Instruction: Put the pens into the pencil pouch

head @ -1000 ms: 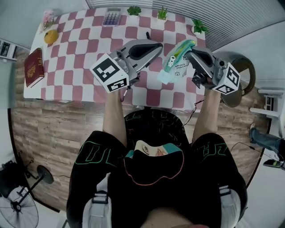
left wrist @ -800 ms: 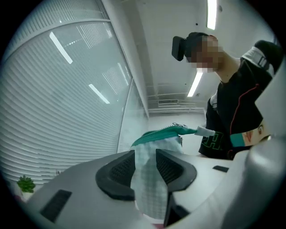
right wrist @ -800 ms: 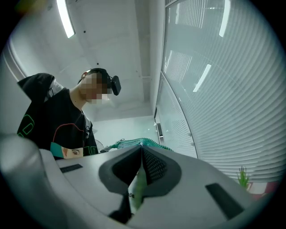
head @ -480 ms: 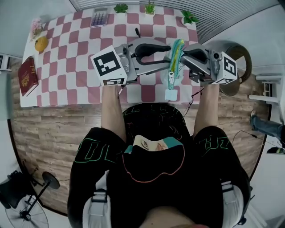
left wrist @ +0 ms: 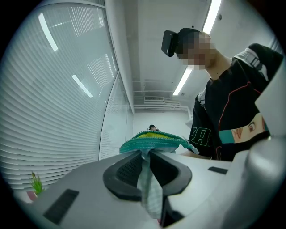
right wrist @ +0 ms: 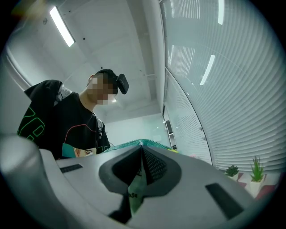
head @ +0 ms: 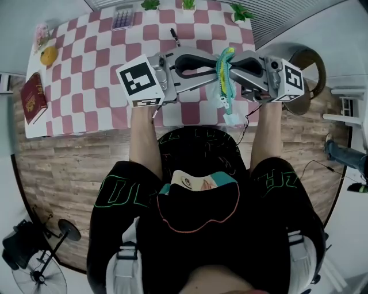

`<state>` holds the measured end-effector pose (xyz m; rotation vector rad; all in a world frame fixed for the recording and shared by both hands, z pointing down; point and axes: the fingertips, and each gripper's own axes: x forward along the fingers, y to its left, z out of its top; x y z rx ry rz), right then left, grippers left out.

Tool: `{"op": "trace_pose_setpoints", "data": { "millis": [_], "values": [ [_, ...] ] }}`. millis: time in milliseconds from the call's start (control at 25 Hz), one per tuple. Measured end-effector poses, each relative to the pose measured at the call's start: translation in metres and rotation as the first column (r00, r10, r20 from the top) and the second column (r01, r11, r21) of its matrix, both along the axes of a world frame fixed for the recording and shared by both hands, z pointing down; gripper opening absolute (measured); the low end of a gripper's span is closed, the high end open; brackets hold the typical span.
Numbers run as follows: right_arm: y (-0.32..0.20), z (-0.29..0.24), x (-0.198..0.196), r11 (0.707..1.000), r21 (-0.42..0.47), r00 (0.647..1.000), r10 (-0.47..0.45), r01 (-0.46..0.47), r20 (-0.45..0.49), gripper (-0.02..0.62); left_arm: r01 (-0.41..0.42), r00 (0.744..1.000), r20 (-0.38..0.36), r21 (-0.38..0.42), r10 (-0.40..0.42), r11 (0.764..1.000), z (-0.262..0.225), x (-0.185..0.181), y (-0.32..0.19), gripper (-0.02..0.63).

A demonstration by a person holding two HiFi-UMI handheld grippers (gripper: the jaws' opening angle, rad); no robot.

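A teal and yellow pencil pouch (head: 223,73) hangs edge-on above the table's near edge, between my two grippers, which point at each other. My left gripper (head: 215,62) has just been closing, and the pouch's fabric (left wrist: 154,139) now sits pinched between its pads. From the other side my right gripper (head: 233,61) is shut on the pouch (right wrist: 134,144). A dark pen (head: 174,40) lies on the checked table (head: 86,69) beyond the grippers. In the left gripper view the left gripper (left wrist: 146,154) grips just below the zip edge. The right gripper (right wrist: 141,154) does likewise in its own view.
On the red and white checked table lie a red book (head: 31,97) and an orange fruit (head: 49,55) at the left, and a calculator (head: 123,16) and small potted plants (head: 150,4) at the far edge. A round chair (head: 310,63) stands to the right.
The two grippers have come together over the table's near edge. The pouch has swung from lying flat to hanging edge-on, and the left gripper now holds it too.
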<state>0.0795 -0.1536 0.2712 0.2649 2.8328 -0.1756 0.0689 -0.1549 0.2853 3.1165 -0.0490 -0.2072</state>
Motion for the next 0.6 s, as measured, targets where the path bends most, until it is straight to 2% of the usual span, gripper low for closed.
{"op": "trace_pose_setpoints", "data": {
  "millis": [240,600],
  "values": [
    [0.003,0.002,0.0,1.0,0.01,1.0,0.016,-0.016,-0.015,0.008,0.029,1.0,-0.008,0.0,-0.029,1.0,0.0,-0.011,0.0,0.003],
    [0.004,0.009,-0.004,0.999,0.016,0.998,0.034,-0.033,-0.06,0.006,0.064,0.998,0.014,0.0,-0.064,0.998,0.008,-0.03,0.0,0.0]
  ]
}}
